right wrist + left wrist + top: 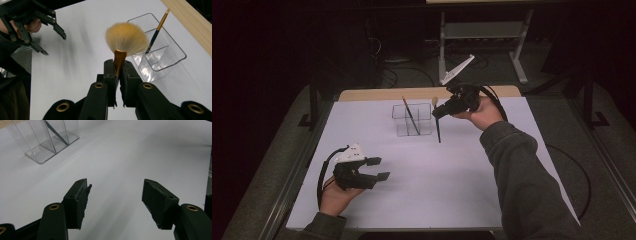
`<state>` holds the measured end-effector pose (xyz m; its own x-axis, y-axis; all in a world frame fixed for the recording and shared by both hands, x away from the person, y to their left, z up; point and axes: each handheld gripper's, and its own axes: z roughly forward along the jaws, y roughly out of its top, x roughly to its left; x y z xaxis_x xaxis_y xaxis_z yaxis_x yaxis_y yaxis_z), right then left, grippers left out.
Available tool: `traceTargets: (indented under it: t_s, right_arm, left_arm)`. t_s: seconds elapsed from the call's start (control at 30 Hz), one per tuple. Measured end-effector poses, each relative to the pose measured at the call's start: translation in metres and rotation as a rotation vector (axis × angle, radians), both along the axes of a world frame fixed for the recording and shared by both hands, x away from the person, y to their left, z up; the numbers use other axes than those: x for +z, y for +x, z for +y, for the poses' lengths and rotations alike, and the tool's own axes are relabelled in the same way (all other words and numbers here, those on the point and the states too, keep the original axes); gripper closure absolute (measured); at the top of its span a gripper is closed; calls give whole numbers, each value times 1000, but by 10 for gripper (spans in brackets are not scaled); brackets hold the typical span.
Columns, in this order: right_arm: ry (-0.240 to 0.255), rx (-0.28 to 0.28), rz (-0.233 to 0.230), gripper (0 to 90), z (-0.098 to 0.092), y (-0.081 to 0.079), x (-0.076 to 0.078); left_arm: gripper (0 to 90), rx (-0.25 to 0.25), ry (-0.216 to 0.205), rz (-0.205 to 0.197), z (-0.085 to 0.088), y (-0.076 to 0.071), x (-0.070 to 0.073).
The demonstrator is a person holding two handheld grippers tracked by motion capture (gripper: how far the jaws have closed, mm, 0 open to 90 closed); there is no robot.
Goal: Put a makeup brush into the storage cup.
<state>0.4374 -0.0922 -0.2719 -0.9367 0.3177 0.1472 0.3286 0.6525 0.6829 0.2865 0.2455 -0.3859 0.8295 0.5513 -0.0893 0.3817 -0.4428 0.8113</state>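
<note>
the fan brush (125, 37) sits clamped between the jaws of the right gripper (119, 65), which press on its gold ferrule from both sides, so the pale bristles spread out just beyond the fingertips. in the high view the same brush (437, 122) hangs with its dark handle pointing down below the right gripper (441, 111), bristle end up, lifted off the white table (452, 180). it is held just beside the clear organizer (412, 120), on that box's right side and outside its walls.

in the right gripper view the clear organizer (160, 53) lies past the fingertips and to their right, and a thin paintbrush (156, 32) with a gold end and dark shaft leans inside one of its compartments. the same thin paintbrush (410, 115) stands tilted in the box in the high view.

the left gripper (379, 168) rests low near the table's front left, well apart from the brush and the box, held by a hand (337, 197). its jaws stand wide with nothing between them. in the left gripper view, bare white table lies between the fingers (80, 200), and the organizer (45, 142) is well ahead to their left.
</note>
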Motion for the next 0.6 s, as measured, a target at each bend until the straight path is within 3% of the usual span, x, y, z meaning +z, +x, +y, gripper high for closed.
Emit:
traceTargets:
  t_s: [0.6]
  right_arm:
    - [-5, -12, -8, 829, 5, 14, 13]
  left_arm:
    - [367, -12, 3, 1, -1, 0, 1]
